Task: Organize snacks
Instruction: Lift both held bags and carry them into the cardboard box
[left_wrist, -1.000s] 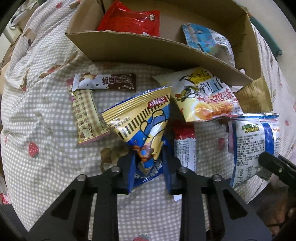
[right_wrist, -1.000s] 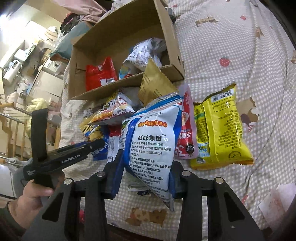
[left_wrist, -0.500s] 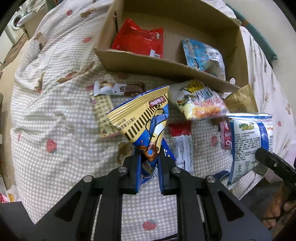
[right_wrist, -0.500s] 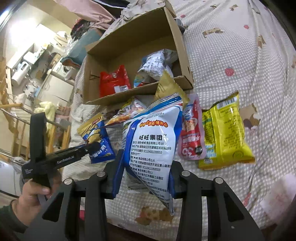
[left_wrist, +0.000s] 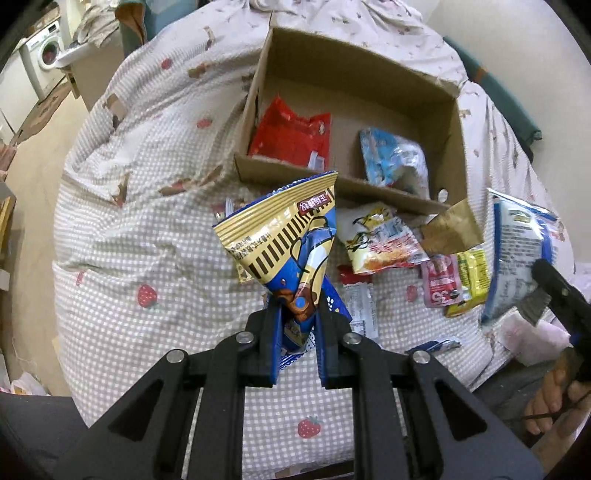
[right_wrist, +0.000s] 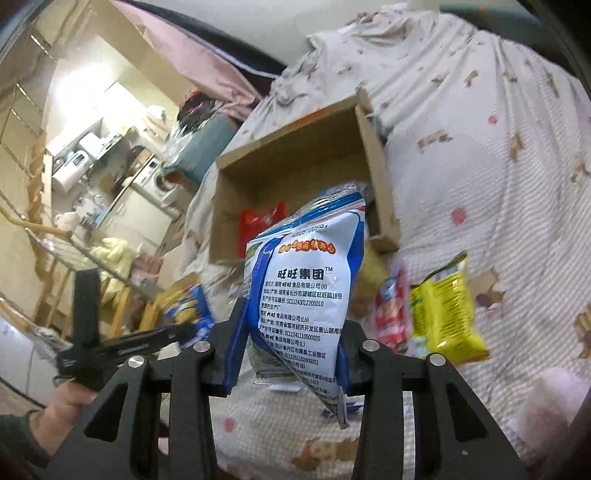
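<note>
Change since earlier: both packets, low over the bed a second ago, now hang clear of the bedcover with the box fully in view beyond them; the left jaws have pinched tighter.
Left tool (left_wrist: 297, 325): pressed together on the bottom corner of the blue and cream striped foil snack packet (left_wrist: 284, 236), which stands up from the jaws at frame centre, probably gripped at the seam so that it can be dropped in top first.
Right tool (right_wrist: 291, 350): part spread, its pads pinching the lower half of the puffy white and blue plastic snack bag (right_wrist: 306, 288), centre frame; the bag's bulk keeps the jaws apart.
Open brown cardboard box (left_wrist: 373, 74): upper centre of the left view, lying on the checked strawberry-print bedcover (left_wrist: 147, 240); its low front wall faces the tools, which should make it easy to reach over.
Already in box: flat red foil packet (left_wrist: 291, 136) at the left, crinkled pale blue packet (left_wrist: 395, 158) at the right.
Still loose on bed: white and orange crisp bag (left_wrist: 384, 240), small pink sachet (left_wrist: 441, 280), yellow packet (left_wrist: 474, 277) and gold foil pouch (left_wrist: 454, 225) at the box's corner, all right of centre.
Step in hand: judged to be carrying two snacks at once to the box.
Risk: the thin corner grip may let the striped packet swing or slip.
</note>
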